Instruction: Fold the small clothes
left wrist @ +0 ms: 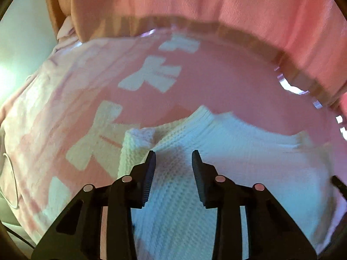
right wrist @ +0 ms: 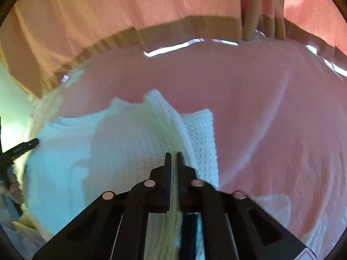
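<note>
Closest to my lens, the right claw (right wrist: 172, 155) is pinched on a fold of the white knit garment (right wrist: 121, 151), which lies on a pink cloth (right wrist: 260, 108). My left claw (left wrist: 174, 155) hangs over it, parted and empty. It looks soft, light and floppy; I'd grip hems. No containers visible.

Pink bow-print cloth (left wrist: 65, 117) spread flat; pink curtain (left wrist: 216, 0) behind
</note>
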Available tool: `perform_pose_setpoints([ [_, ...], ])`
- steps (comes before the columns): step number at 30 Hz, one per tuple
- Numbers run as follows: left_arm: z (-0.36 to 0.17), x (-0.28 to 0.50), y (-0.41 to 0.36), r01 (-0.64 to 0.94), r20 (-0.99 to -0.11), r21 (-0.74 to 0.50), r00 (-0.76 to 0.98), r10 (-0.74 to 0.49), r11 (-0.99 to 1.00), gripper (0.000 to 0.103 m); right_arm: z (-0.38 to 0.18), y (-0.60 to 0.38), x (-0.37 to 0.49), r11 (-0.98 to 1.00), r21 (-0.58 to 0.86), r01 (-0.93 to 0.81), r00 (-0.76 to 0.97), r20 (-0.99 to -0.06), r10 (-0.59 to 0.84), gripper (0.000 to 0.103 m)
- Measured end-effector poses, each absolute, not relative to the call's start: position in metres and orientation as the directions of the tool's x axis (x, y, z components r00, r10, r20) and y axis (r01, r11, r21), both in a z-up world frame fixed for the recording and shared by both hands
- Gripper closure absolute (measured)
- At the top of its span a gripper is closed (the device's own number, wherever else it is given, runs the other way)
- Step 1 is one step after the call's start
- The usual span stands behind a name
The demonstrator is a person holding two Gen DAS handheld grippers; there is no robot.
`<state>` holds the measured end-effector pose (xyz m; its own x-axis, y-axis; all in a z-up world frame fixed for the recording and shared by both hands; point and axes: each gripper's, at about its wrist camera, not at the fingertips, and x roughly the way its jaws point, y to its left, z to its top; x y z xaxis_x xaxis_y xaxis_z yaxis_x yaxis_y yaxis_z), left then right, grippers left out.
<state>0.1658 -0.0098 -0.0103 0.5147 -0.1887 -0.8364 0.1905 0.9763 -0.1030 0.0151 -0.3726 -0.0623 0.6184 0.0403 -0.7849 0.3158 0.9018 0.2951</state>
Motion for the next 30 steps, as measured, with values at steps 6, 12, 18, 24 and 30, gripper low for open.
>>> perform_pose_setpoints([
  [6, -0.001, 0.113, 0.002, 0.26, -0.832, -0.191, 0.468, -0.297, 0.946, 0.063, -0.057, -0.346, -0.026, 0.921, 0.285, 0.267, 0.579, -0.811, 0.083, 0.074],
  [12, -0.028, 0.058, 0.007, 0.318, -0.861, -0.188, 0.401, -0.311, 0.929, 0.057, -0.067, -0.303, -0.076, 0.971, 0.113, 0.21, 0.587, -0.809, -0.033, 0.045],
  [18, -0.039, 0.048, 0.016, 0.292, -0.869, -0.155, 0.415, -0.27, 0.944, 0.06, -0.109, -0.331, -0.111, 0.872, 0.302, 0.386, 0.534, -0.843, 0.055, 0.068],
  [24, -0.037, 0.049, 0.023, 0.275, -0.881, -0.146, 0.401, -0.252, 0.95, 0.069, -0.089, -0.336, -0.126, 0.898, 0.234, 0.372, 0.565, -0.825, -0.02, 0.093],
  [30, -0.033, 0.037, 0.017, 0.318, -0.874, -0.051, 0.444, -0.196, 0.947, 0.07, -0.1, -0.337, -0.125, 0.904, 0.156, 0.398, 0.48, -0.875, -0.06, 0.092],
])
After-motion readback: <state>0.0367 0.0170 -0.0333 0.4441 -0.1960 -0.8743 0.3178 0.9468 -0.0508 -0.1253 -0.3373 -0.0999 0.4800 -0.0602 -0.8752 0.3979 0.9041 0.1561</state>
